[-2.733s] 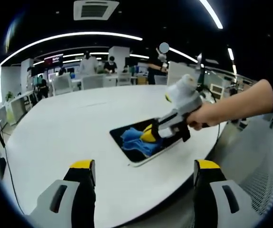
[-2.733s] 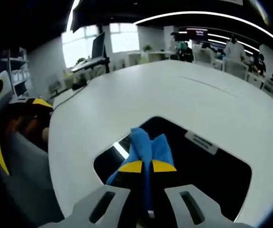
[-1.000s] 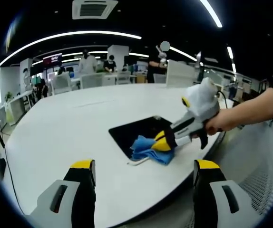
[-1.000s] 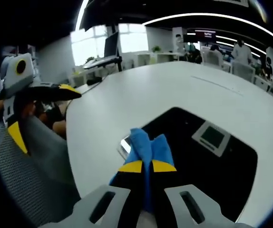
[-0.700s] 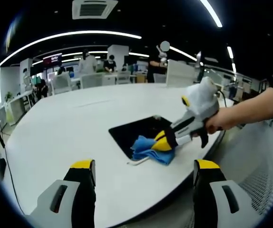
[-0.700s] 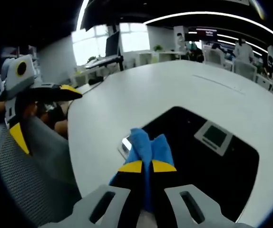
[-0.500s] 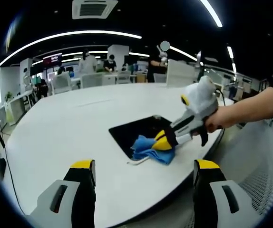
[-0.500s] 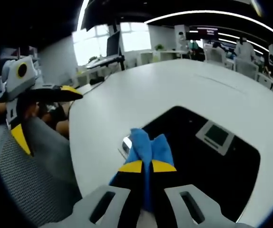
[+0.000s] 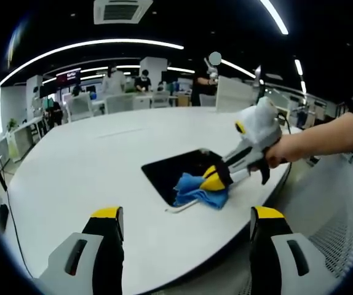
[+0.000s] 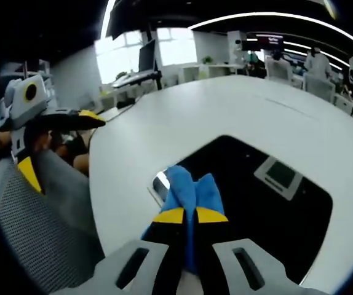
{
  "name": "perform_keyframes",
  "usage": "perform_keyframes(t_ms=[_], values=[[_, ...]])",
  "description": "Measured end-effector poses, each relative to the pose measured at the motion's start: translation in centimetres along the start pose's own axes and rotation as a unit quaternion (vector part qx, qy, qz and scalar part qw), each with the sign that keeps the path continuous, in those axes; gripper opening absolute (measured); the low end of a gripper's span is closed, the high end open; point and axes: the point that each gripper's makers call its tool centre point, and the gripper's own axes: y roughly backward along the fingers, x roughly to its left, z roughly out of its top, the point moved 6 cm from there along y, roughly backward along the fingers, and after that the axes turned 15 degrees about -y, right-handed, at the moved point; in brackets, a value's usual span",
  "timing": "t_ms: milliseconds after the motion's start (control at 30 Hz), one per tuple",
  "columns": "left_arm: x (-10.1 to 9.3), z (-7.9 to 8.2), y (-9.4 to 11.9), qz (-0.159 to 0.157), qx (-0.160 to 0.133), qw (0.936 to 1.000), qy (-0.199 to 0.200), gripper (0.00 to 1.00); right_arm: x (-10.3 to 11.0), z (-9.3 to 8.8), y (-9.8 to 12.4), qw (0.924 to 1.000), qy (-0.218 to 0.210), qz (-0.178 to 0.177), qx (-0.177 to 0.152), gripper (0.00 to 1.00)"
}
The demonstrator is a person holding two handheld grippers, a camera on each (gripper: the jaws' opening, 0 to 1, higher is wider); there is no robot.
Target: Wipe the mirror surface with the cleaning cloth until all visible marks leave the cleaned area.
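While the mirror (image 9: 179, 175) is lying flat on the white tabletop (image 9: 84, 166) near its rounded edge, its dark glass is reflecting the ceiling, with a ceiling vent showing as a pale square in the right gripper view. The blue cleaning cloth (image 9: 196, 190) is resting on the mirror's near corner, spilling slightly past the frame onto the tabletop in the left gripper view. The right tool (image 10: 190, 216) is gripping that cloth (image 10: 192, 190) between its yellow-tipped jaws, which are closed tight on the bunched fabric, and is pressing it down against the glass (image 10: 269, 203). In the left gripper view this same tool (image 9: 216, 178) is reaching in from the right, held by a person's hand (image 9: 275, 153). The left tool (image 9: 186, 224) is hanging well apart from the mirror over the near side of the tabletop, its jaws standing wide apart and holding nothing; it is appearing at the left of the right gripper view (image 10: 53, 120), beside a grey mesh chair (image 10: 35, 239). Beyond the tabletop, people (image 9: 112, 80) are standing among office desks under long curved ceiling lights (image 9: 90, 48).
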Motion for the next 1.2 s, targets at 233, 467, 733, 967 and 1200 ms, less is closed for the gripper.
perform_keyframes(t_ms=[233, 467, 733, 967, 1200], values=[[0.0, 0.0, 0.0, 0.000, 0.000, 1.0000, 0.000, 0.84, -1.0, -0.3, 0.9, 0.9999, -0.011, -0.008, -0.003, 0.00], [0.0, 0.0, 0.0, 0.000, 0.001, 1.0000, -0.001, 0.84, -2.2, -0.6, 1.9, 0.9996, -0.019, -0.019, -0.005, 0.00], [-0.1, 0.0, 0.0, -0.001, 0.003, 1.0000, -0.003, 0.84, -2.9, -1.0, 2.7, 0.9989, -0.035, -0.027, -0.014, 0.00], [-0.1, 0.0, 0.0, -0.003, 0.004, 1.0000, -0.003, 0.84, -2.7, -1.0, 2.6, 0.9985, -0.039, -0.034, -0.019, 0.00], [-0.1, 0.0, 0.0, -0.004, 0.005, 1.0000, -0.005, 0.84, -2.6, -1.0, 2.5, 0.9985, -0.029, -0.040, -0.024, 0.00]])
